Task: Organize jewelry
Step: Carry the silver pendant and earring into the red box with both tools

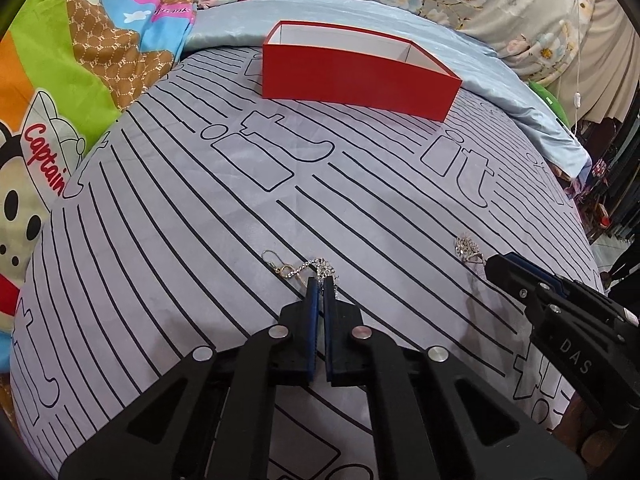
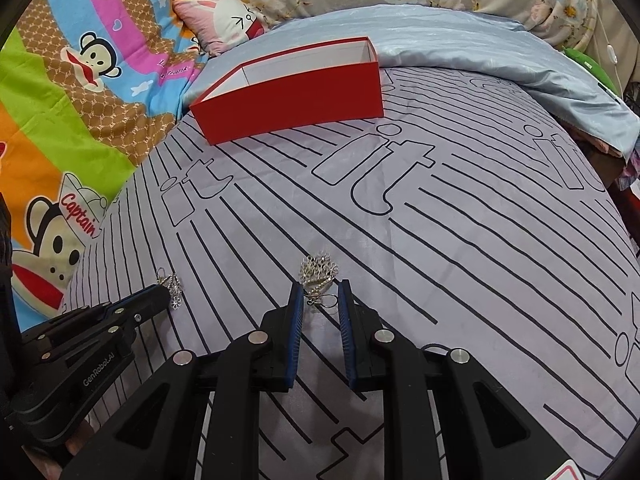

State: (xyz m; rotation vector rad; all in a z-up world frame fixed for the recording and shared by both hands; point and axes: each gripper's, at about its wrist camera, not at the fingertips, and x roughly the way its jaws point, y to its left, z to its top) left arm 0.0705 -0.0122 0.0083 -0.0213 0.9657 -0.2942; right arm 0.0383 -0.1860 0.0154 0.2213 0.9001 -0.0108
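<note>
A dangling silver earring [image 1: 286, 271] lies on the striped bedcover, its hook pointing left. My left gripper [image 1: 320, 282] is shut on its sparkly right end. In the right wrist view the same earring [image 2: 174, 286] sticks out past the left gripper [image 2: 162, 295]. A second earring, a silver cluster [image 2: 318, 270], sits at the tips of my right gripper [image 2: 320, 286]. Its lower part and hook fill the narrow gap between the blue pads. The left wrist view shows this cluster earring [image 1: 466, 247] just beyond the right gripper [image 1: 490, 264]. An open red box [image 1: 352, 76] [image 2: 292, 100] with a white inside stands farther back.
The grey bedcover [image 1: 380, 200] with black lines falls away at the right edge. A pale blue sheet [image 2: 460, 48] lies behind the box. A bright cartoon blanket [image 2: 80, 100] and a pink pillow [image 2: 224, 20] lie at the left and back.
</note>
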